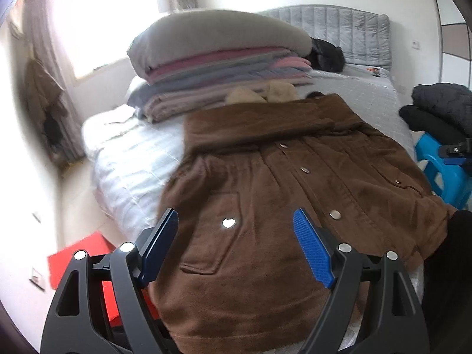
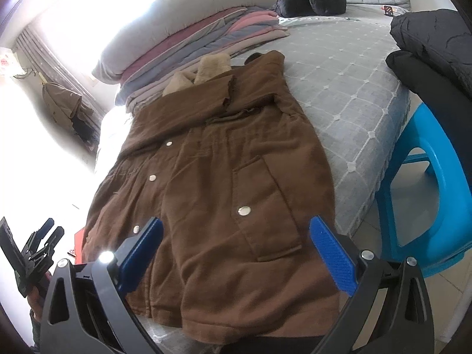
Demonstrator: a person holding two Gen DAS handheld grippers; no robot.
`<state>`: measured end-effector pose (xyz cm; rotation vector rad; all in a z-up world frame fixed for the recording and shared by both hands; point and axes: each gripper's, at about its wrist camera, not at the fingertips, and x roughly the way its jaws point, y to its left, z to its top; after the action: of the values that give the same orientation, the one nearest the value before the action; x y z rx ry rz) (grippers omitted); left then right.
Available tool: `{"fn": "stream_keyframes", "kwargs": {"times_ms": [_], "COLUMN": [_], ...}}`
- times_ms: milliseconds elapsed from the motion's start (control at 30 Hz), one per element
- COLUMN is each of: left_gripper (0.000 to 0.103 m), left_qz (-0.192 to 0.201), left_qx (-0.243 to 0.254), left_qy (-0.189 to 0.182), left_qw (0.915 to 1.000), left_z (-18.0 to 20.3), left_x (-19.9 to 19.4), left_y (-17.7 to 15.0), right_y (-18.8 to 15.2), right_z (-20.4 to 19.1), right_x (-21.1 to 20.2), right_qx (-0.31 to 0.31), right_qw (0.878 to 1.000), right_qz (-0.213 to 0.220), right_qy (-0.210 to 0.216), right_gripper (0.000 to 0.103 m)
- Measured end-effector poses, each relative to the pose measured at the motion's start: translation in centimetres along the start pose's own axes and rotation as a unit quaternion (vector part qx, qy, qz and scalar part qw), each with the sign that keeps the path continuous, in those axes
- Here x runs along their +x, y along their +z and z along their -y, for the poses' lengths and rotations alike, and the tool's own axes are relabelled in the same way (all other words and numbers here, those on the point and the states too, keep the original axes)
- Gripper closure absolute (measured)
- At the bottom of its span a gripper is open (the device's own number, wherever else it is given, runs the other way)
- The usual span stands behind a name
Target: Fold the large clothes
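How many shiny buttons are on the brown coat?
5 show on the brown coat: three along the front, one nearer the hem, one on the pocket. Folds may hide more.

Matt brown cloth coat [image 2: 212, 177] with shiny metal snaps [image 2: 243, 211]; glossy plastic stool [image 2: 427, 206].

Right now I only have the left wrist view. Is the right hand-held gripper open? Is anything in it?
Observer: The right hand-held gripper is open with nothing between its pads. It hovers over the brown coat near the hem.
Operator: Is the coat's right edge hanging off the bed?
Observer: No. That edge lies flat on the grey bedspread, and there is bare quilt between it and the blue stool.
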<state>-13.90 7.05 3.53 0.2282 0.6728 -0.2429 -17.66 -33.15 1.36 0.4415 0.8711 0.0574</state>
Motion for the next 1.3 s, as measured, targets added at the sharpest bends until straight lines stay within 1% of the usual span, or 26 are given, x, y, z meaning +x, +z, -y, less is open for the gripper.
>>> {"fn": "stream_keyframes", "kwargs": {"times_ms": [100, 133, 200, 233, 267, 333, 400, 467, 500, 533, 600, 667, 733, 800, 833, 933, 967, 1000, 1067, 1100, 1133, 1167, 1200, 1233, 1267, 1300], "left_gripper": [0.026, 0.026, 0.026, 0.026, 0.026, 0.026, 0.026, 0.025, 0.024, 0.024, 0.023, 0.021, 0.021, 0.02, 0.02, 0.019, 0.019, 0.019, 0.018, 0.018, 0.017, 0.017, 0.017, 0.017, 0.017, 0.019], "left_qz": [-0.038, -0.047, -0.068, -0.079, -0.09, -0.106, -0.127, -0.143, -0.152, -0.158, -0.174, -0.187, -0.205, -0.216, -0.218, -0.231, -0.238, -0.242, -0.247, -0.251, -0.254, -0.258, -0.265, -0.268, -0.272, -0.271], "left_qx": [-0.02, -0.033, -0.078, -0.106, -0.139, -0.191, -0.254, -0.297, -0.326, -0.341, -0.36, -0.367, -0.373, -0.371, -0.371, -0.37, -0.365, -0.361, -0.364, -0.374, -0.382, -0.385, -0.384, -0.379, -0.369, -0.349], "left_qy": [-0.045, -0.051, -0.068, -0.082, -0.093, -0.096, -0.09, -0.096, -0.102, -0.108, -0.11, -0.124, -0.143, -0.161, -0.168, -0.198, -0.208, -0.213, -0.225, -0.243, -0.253, -0.262, -0.279, -0.293, -0.305, -0.31], "left_qw": [0.9981, 0.9971, 0.9923, 0.9878, 0.9817, 0.9711, 0.9545, 0.9393, 0.9273, 0.9204, 0.9101, 0.9029, 0.8934, 0.8886, 0.887, 0.8779, 0.8756, 0.8749, 0.8694, 0.8591, 0.8518, 0.8465, 0.8395, 0.8357, 0.835, 0.8419], "left_z": [-2.2, -3.2, -6.4, -8.3, -10.3, -13.5, -17.2, -19.2, -20.4, -21.0, -21.6, -21.6, -21.2, -20.7, -20.4, -19.1, -18.4, -17.8, -17.1, -16.8, -16.5, -16.2, -15.5, -14.8, -14.1, -13.1], "left_x": [1.4, 1.7, 2.4, 2.8, 3.3, 4.4, 6.0, 7.2, 8.0, 8.5, 9.4, 10.3, 11.3, 12.0, 12.2, 12.8, 13.0, 13.1, 13.3, 13.5, 13.6, 13.5, 13.5, 13.4, 13.2, 12.7], "left_y": [-0.6, -0.8, -1.5, -1.8, -2.2, -3.0, -4.3, -5.5, -6.5, -7.1, -8.3, -8.9, -9.8, -10.4, -10.6, -11.6, -11.9, -12.2, -12.7, -13.2, -13.6, -13.9, -14.1, -14.2, -14.2, -13.9], "right_y": [1.2, 1.7, 2.5, 2.8, 3.1, 3.4, 3.3, 2.9, 2.6, 2.2, 1.4, 0.5, -0.2, -0.7, -1.2, -2.1, -2.4, -2.5, -2.1, -2.0, -2.1, -2.2, -2.3, -2.4, -2.5, -2.2], "right_z": [0.9, 1.4, 2.8, 3.6, 4.6, 6.3, 7.8, 8.7, 9.1, 9.5, 10.1, 10.7, 11.3, 11.6, 11.5, 10.8, 10.4, 10.2, 10.0, 9.8, 9.4, 9.1, 8.3, 7.7, 6.9, 6.5], "right_x": [0.5, 0.7, 1.1, 1.3, 1.6, 2.1, 2.9, 4.0, 4.8, 5.4, 6.5, 7.5, 8.5, 9.4, 9.9, 10.5, 10.6, 10.5, 9.7, 9.5, 9.3, 9.1, 8.7, 8.3, 7.7, 7.5], "right_qx": [-0.017, -0.024, -0.029, -0.026, -0.019, -0.001, 0.017, 0.022, 0.026, 0.03, 0.031, 0.044, 0.063, 0.07, 0.074, 0.068, 0.06, 0.057, 0.06, 0.061, 0.057, 0.05, 0.037, 0.027, 0.018, 0.009], "right_qw": [0.999, 0.999, 0.997, 0.997, 0.996, 0.994, 0.99, 0.986, 0.982, 0.98, 0.973, 0.962, 0.95, 0.939, 0.929, 0.916, 0.914, 0.914, 0.919, 0.92, 0.921, 0.922, 0.925, 0.927, 0.931, 0.936], "right_qz": [-0.027, -0.04, -0.064, -0.074, -0.086, -0.107, -0.134, -0.161, -0.18, -0.194, -0.224, -0.254, -0.282, -0.303, -0.317, -0.34, -0.345, -0.344, -0.326, -0.32, -0.317, -0.318, -0.317, -0.314, -0.308, -0.303], "right_qy": [-0.014, -0.016, -0.02, -0.019, -0.01, 0.004, 0.025, 0.035, 0.041, 0.044, 0.049, 0.087, 0.115, 0.15, 0.174, 0.2, 0.207, 0.208, 0.215, 0.217, 0.217, 0.213, 0.207, 0.204, 0.194, 0.179], "right_gripper": [0.007, 0.007, 0.007, 0.007, 0.007, 0.007, 0.007, 0.007, 0.007, 0.007, 0.007, 0.007, 0.007, 0.007, 0.007, 0.007, 0.007, 0.007, 0.007, 0.007, 0.008, 0.008, 0.011, 0.02, 0.03, 0.058]}}
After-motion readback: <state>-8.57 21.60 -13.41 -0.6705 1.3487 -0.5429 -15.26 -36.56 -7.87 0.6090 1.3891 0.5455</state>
